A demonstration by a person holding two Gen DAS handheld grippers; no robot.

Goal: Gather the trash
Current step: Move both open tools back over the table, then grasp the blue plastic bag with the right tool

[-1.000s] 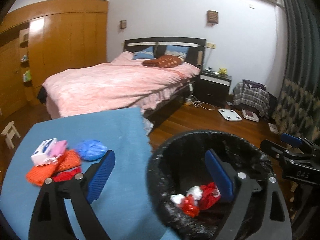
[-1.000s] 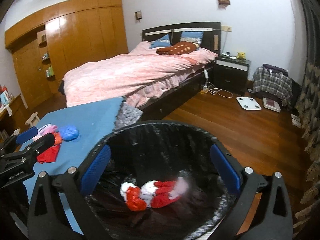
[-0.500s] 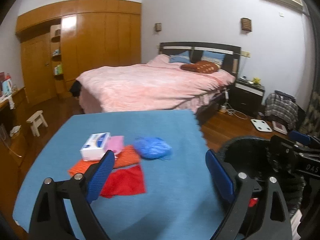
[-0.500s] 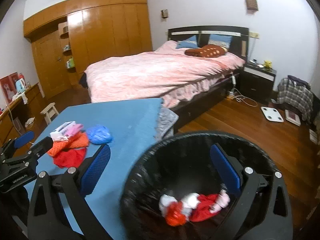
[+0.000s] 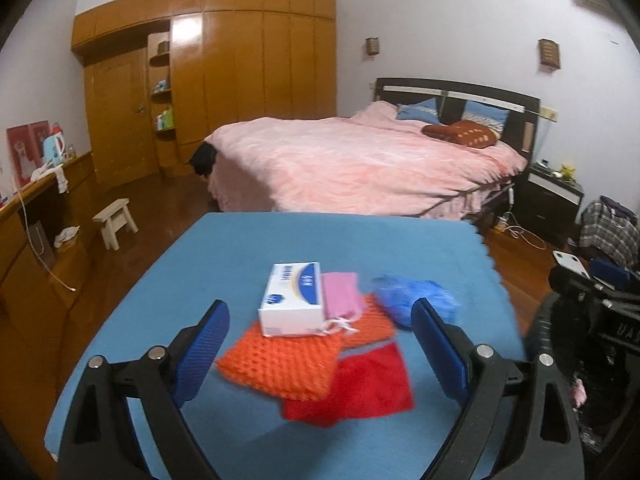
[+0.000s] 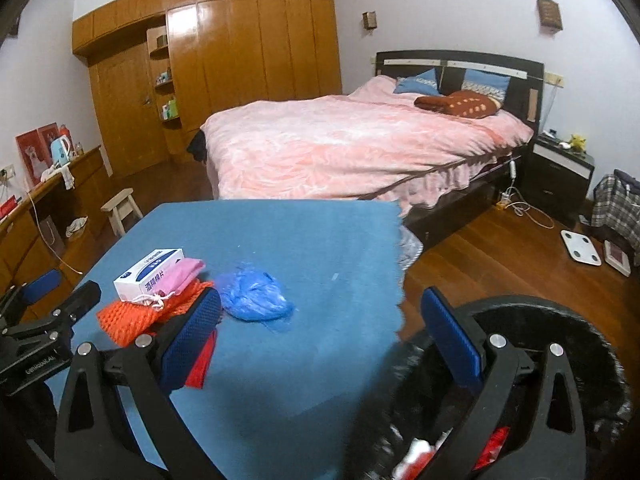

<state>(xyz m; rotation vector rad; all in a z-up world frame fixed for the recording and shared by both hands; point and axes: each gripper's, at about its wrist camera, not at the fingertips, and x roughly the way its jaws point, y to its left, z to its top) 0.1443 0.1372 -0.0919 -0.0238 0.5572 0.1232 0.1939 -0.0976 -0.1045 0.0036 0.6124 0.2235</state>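
On the blue table lies a small pile: a white and blue box, a pink pouch, an orange mesh cloth, a red cloth and a crumpled blue plastic wad. My left gripper hangs open above the pile with nothing in it. My right gripper is open and empty over the table's right edge. The black-lined trash bin stands to the right, with red and white trash inside.
A pink-covered bed fills the room behind the table. Wooden wardrobes line the back wall. A small stool, a low side cabinet, a nightstand and a white scale stand on the wooden floor.
Both grippers have swung left, away from the bin and toward the table. The left one now faces the pile; the bin has slid to the right edge of both views.
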